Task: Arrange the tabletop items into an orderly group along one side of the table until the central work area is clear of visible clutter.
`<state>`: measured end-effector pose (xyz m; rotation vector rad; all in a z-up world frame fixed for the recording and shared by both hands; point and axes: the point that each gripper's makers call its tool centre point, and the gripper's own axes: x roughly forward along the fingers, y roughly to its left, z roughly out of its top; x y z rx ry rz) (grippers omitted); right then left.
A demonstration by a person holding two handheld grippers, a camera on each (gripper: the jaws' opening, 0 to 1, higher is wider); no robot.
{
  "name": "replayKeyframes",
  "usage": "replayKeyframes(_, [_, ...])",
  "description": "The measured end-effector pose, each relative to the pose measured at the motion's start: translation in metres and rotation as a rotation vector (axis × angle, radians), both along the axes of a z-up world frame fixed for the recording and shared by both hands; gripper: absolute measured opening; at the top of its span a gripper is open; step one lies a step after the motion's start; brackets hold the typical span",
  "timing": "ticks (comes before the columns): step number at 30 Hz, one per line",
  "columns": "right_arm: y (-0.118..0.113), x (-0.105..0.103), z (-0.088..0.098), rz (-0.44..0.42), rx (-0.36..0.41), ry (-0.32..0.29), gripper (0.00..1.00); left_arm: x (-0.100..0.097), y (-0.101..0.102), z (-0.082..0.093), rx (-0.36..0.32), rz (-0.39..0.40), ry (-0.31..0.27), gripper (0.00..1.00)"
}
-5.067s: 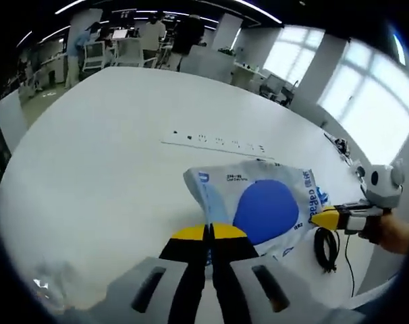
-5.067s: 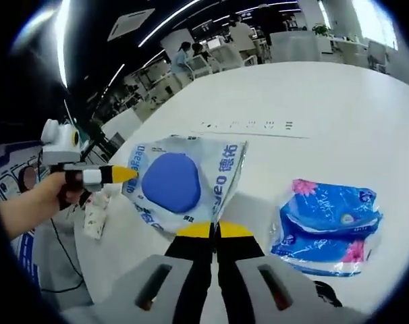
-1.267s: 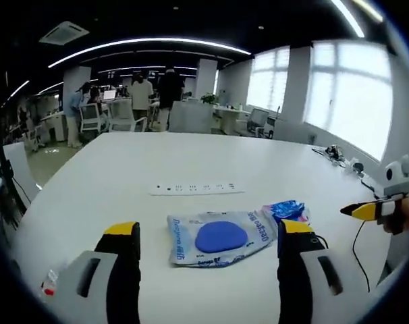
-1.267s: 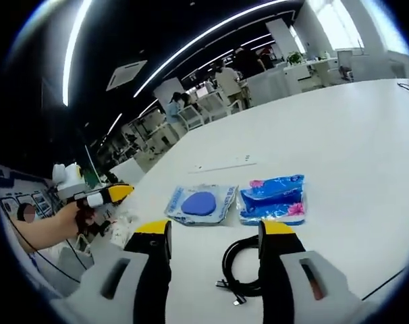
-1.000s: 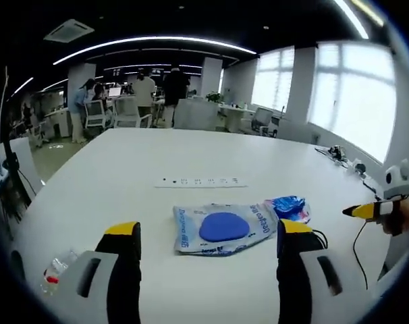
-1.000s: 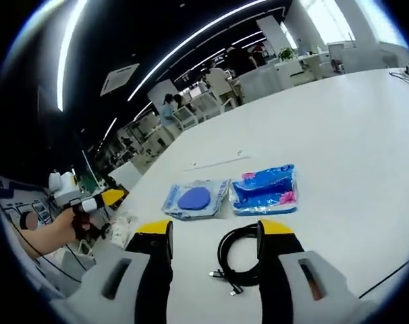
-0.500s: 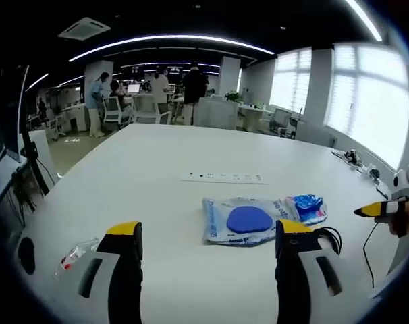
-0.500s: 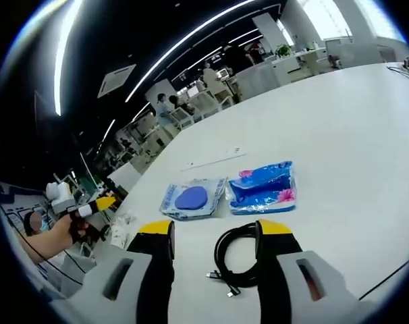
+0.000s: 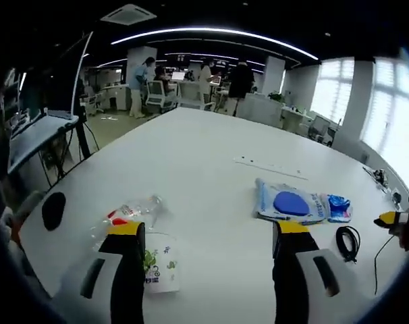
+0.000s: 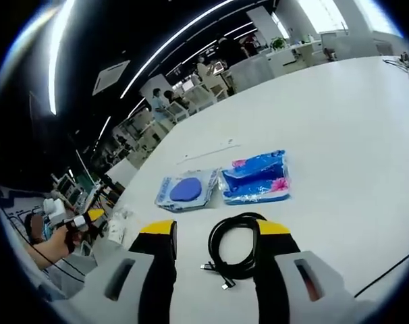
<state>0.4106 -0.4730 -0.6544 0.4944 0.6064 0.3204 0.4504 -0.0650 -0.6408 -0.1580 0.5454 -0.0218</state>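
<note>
Left gripper view: the left gripper (image 9: 208,233) hangs above the near edge of the white tabletop (image 9: 191,162), its yellow-tipped jaws spread wide apart with nothing between them. By the left jaw lie a clear plastic bottle (image 9: 127,214) with a red label, on its side, and a small white packet (image 9: 157,263) with green print, flat, partly under the jaw tip. Toward the right edge of the tabletop sits a clear bag with a blue disc (image 9: 290,204) inside; a blue tissue pack (image 9: 339,207) lies just beside it on the far right. A coiled black cable (image 9: 347,239) lies near the right corner, close to the tissue pack but apart from it. The right gripper (image 9: 395,220) enters at the right margin; only its yellow tip shows. A white strip (image 9: 270,167) lies flat past the bag. People and desks stand in the background.

Right gripper view: the right gripper (image 10: 216,233) has its jaws wide apart, empty; the cable (image 10: 235,253) lies on the tabletop (image 10: 339,135) between the jaw tips. Beyond it, side by side and touching, lie the bag with a blue disc (image 10: 186,190) and the tissue pack (image 10: 256,177). The left gripper (image 10: 79,221) shows at the left, held in a hand (image 10: 49,248); its jaw state cannot be told from here.
</note>
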Motion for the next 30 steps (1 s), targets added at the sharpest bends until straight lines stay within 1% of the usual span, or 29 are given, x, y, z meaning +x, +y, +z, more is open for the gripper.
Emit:
replayKeyframes(3, [0.004,0.001,0.002,0.013,0.000,-0.009,0.43,-0.001,0.002,-0.002,0.007,0.008,0.009,0.79])
replayKeyframes(5, [0.005,0.001,0.003,0.019,0.000,-0.011,0.43,-0.002,0.005,-0.006,-0.004,0.027,0.019,0.80])
replayKeyframes(7, [0.006,-0.001,0.002,0.021,0.000,-0.008,0.43,-0.004,0.010,-0.015,-0.022,0.056,0.050,0.81])
replayKeyframes(10, [0.004,-0.005,0.001,0.018,0.000,-0.004,0.42,-0.007,0.016,-0.021,-0.014,0.078,0.068,0.80])
replayKeyframes(12, [0.001,-0.008,0.000,0.011,-0.002,-0.002,0.42,-0.009,0.021,-0.027,-0.006,0.093,0.090,0.80])
replayKeyframes(16, [-0.004,-0.011,-0.001,-0.003,0.000,0.004,0.42,-0.011,0.030,-0.042,-0.017,0.119,0.154,0.80])
replayKeyframes(17, [-0.004,-0.012,-0.002,-0.006,0.001,0.006,0.42,-0.011,0.033,-0.045,-0.020,0.126,0.173,0.79])
replayKeyframes(20, [-0.005,-0.015,-0.003,-0.011,0.004,0.010,0.42,-0.010,0.035,-0.050,-0.023,0.135,0.188,0.76])
replayKeyframes(23, [-0.005,-0.016,-0.003,-0.016,0.010,0.012,0.41,-0.013,0.037,-0.060,-0.023,0.146,0.227,0.72])
replayKeyframes(24, [-0.005,-0.017,-0.003,-0.018,0.014,0.014,0.41,-0.013,0.037,-0.064,-0.034,0.149,0.241,0.71])
replayKeyframes(26, [-0.005,-0.018,-0.002,-0.023,0.019,0.015,0.41,-0.014,0.039,-0.069,-0.054,0.164,0.253,0.68])
replayKeyframes(28, [-0.005,-0.018,-0.001,-0.023,0.018,0.011,0.41,-0.016,0.042,-0.072,-0.055,0.179,0.265,0.66])
replayKeyframes(30, [-0.006,-0.019,0.000,-0.023,0.015,0.011,0.41,-0.017,0.043,-0.075,-0.056,0.184,0.274,0.61])
